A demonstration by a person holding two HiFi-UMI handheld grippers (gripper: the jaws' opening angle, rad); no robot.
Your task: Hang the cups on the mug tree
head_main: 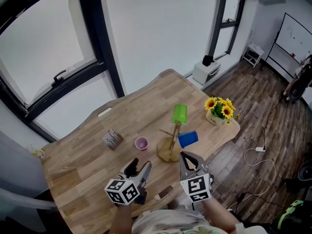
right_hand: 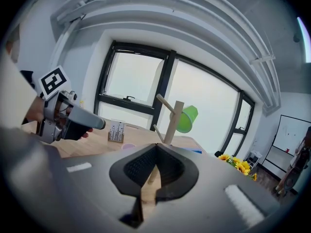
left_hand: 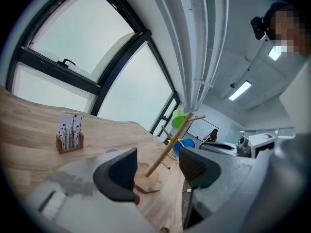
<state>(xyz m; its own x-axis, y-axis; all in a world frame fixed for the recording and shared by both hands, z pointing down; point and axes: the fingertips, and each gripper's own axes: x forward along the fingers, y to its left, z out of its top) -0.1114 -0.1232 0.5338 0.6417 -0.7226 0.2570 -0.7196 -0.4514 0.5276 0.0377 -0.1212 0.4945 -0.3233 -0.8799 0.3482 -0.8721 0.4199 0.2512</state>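
table point(head_main: 139, 108): wooden, wavy edge | sunflower pot point(head_main: 219, 111): at its right corner | card stand point(head_main: 112, 139): upright, left part | whiteboard point(head_main: 297, 43): far right

Left claw point(head_main: 139, 167) on my screen now: grey moulded body and two black pads point(left_hand: 119, 174) with rounded backs, one inner face ribbed. Its marker cube point(head_main: 122, 191) is white, printed with black square codes. The right claw point(head_main: 186, 156) matches it, with a grey shell, black ribbed pads point(right_hand: 138, 166) and its own white cube point(head_main: 197, 188) with black squares. From its camera I see a pale rectangular strip point(right_hand: 240, 198) on the shell. The person wears a light, pale top point(head_main: 165, 223), and there's a dark camera unit point(left_hand: 260, 25) on the head.
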